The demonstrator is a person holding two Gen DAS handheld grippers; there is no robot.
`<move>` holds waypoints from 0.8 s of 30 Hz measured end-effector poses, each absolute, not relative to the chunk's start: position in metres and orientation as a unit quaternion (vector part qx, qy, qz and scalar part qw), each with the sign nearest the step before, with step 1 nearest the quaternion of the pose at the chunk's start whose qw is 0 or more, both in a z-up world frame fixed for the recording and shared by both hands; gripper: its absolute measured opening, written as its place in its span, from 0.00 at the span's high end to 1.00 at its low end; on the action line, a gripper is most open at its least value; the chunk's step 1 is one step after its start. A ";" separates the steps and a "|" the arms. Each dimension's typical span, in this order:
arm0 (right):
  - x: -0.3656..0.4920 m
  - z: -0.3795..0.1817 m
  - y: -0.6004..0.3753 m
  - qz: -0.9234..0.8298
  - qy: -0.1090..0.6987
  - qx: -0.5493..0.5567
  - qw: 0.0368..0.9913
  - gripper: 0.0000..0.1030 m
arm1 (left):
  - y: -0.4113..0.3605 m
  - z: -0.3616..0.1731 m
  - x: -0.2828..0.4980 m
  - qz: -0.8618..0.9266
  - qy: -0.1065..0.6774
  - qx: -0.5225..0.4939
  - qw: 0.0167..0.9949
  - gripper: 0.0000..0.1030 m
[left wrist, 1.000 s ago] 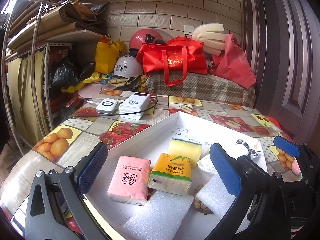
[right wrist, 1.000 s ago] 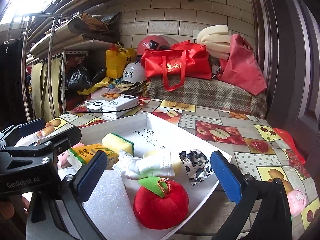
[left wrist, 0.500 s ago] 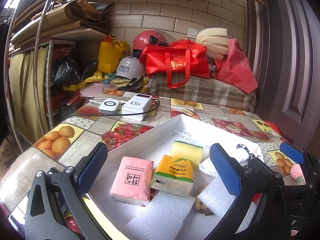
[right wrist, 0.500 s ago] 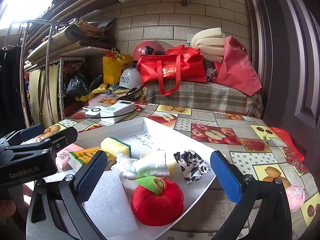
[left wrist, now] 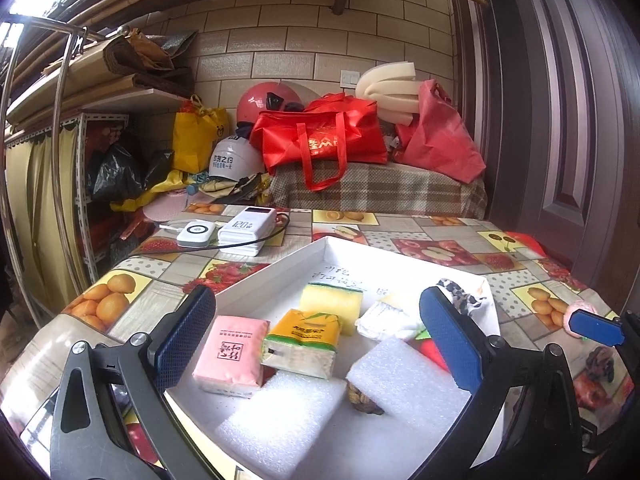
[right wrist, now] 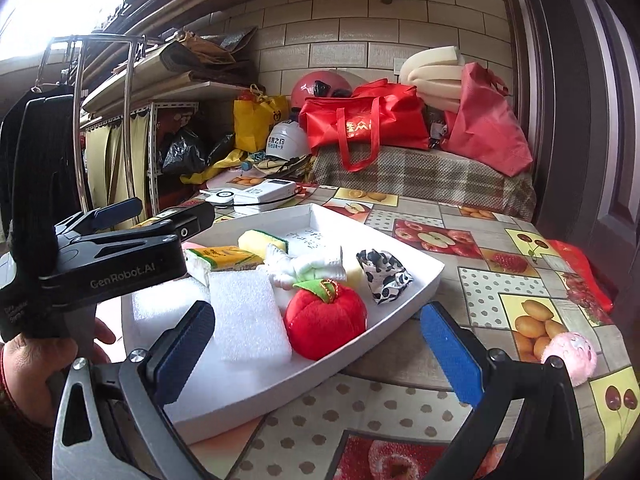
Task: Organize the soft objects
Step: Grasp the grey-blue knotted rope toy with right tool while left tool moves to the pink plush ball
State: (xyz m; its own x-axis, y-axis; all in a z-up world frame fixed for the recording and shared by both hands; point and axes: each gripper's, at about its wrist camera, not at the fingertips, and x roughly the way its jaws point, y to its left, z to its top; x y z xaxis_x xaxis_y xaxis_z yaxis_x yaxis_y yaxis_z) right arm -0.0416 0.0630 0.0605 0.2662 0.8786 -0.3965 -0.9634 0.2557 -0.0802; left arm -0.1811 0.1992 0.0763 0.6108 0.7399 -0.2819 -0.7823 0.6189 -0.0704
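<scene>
- Two grippers, both with jaws spread wide and holding nothing: left gripper over the near end of the white tray; right gripper hanging over the tray's near right rim and the table edge.
- A hand grips the left gripper's handle at lower left of the right wrist view.
- Nearest in tray: two white foam blocks, flat, side by side; a small brown item peeks out between them, too hidden to identify.
- Red plush apple with green leaf sits by the tray's right rim, touching the right-hand foam block.
- Next row: pink tissue pack left, yellow tissue pack just beside it, slightly tilted.
- Behind those: yellow sponge with green backing, and a white bundled cloth beside it.
- Black-and-white patterned pouch lies near the tray's right wall, apart from the apple.
- Handwriting on the bare tray floor at the far end; unreadable.
- Pink plush ball outside the tray, on the fruit-print tablecloth at right, near the right gripper's right finger.
- Farther on the table: white power bank and a small white charger, cabled.
- Far back: red bag, helmets, rolled foam, yellow bag, brick wall.
</scene>
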 end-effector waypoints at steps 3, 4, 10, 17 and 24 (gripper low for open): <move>-0.035 0.061 0.035 0.579 0.131 -0.164 0.788 0.00 | 0.176 0.077 -0.167 0.392 0.123 -0.070 0.909 0.00; -0.030 0.061 0.025 0.571 0.132 -0.165 0.794 0.00 | 0.167 0.077 -0.161 0.380 0.127 -0.058 0.914 0.00; 0.045 0.061 -0.045 0.483 0.222 -0.108 0.840 0.00 | 0.131 0.074 -0.122 0.303 0.174 -0.045 0.936 0.00; 0.128 0.049 -0.093 0.387 0.324 -0.029 0.863 0.00 | 0.099 0.066 -0.077 0.260 0.231 -0.020 0.937 0.00; 0.126 0.038 -0.079 0.416 0.356 -0.048 0.835 0.00 | 0.097 0.060 -0.062 0.261 0.262 -0.015 0.929 0.00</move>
State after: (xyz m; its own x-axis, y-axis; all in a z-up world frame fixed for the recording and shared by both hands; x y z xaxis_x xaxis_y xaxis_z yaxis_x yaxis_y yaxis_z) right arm 0.1260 -0.0794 0.0384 0.4002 0.6613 -0.6345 -0.7300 0.6486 0.2155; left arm -0.0616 0.0974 0.0604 0.7266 0.4768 -0.4946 -0.4927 0.8634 0.1085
